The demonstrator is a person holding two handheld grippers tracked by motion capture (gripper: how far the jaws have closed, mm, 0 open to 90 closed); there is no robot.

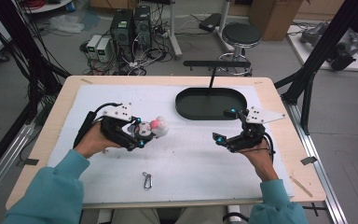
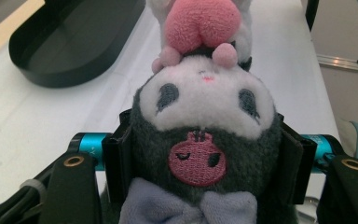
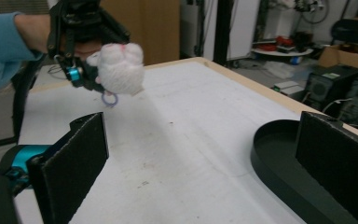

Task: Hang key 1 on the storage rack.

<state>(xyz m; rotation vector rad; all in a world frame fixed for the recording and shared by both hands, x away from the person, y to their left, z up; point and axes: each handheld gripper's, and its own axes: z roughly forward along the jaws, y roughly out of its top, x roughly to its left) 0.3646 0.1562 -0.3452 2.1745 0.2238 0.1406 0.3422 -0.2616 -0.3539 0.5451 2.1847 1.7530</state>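
Note:
A small plush toy [image 2: 200, 116], dark grey with a white face, pink ears and a lilac bow, is clamped by its head between the black pads of my left gripper [image 1: 142, 133]. The toy [image 1: 156, 127] hangs above the white mat, left of centre. From the right gripper view the toy [image 3: 120, 69] is seen from its white underside, with a small ring dangling below it. My right gripper [image 1: 226, 126] is held above the mat at the right, jaws wide apart with nothing between them, beside the black oval tray [image 1: 210, 103].
A metal carabiner clip [image 1: 147, 180] lies on the white mat [image 1: 186, 163] near the front edge. The black tray [image 3: 279, 163] sits at the back right of the mat. A stool and computer boxes stand on the floor beyond the table.

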